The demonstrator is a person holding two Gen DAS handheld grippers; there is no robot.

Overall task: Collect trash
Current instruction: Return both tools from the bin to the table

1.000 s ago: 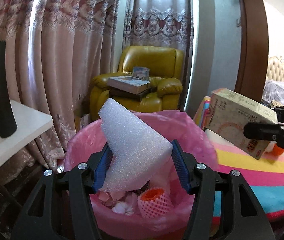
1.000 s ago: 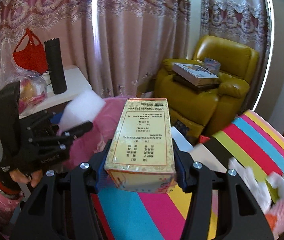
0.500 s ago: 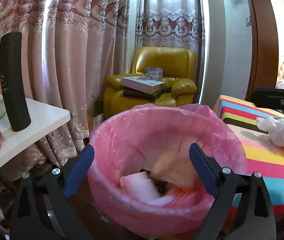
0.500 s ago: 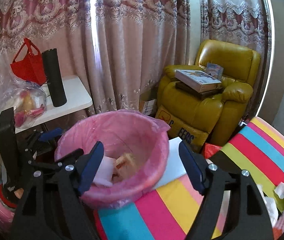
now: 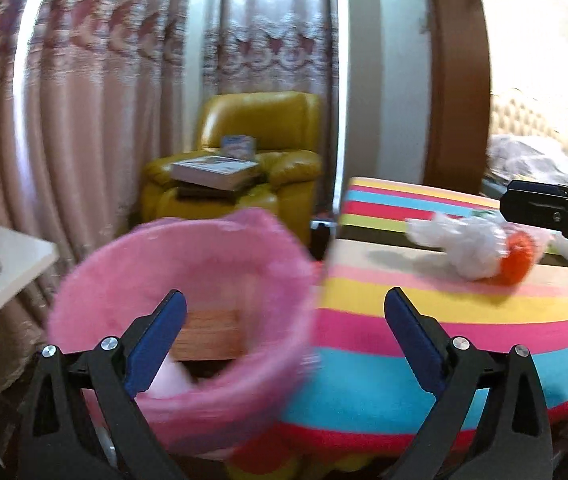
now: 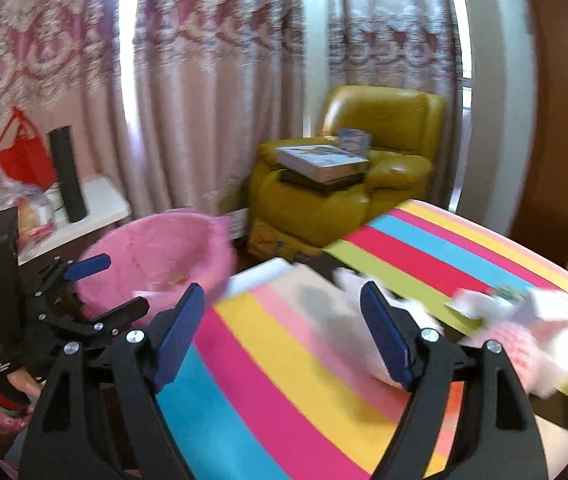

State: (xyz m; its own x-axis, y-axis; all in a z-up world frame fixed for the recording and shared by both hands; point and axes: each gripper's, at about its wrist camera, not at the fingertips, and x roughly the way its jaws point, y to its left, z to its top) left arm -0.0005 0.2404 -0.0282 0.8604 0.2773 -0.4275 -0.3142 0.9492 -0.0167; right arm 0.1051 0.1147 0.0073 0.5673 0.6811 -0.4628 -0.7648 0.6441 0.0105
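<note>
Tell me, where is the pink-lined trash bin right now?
The pink-lined trash bin stands off the left end of the striped table, in front of the yellow armchair.

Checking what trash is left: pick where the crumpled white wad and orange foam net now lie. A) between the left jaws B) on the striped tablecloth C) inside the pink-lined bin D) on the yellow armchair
B: the white wad and orange net rest on the striped tablecloth, outside the pink-lined bin.

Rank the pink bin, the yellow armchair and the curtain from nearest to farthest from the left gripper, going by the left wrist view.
1. Pink bin: just ahead of the left gripper, low left, its left finger overlapping the rim.
2. Yellow armchair: behind the bin, centre.
3. Curtain: hanging behind the armchair, across the back.
</note>
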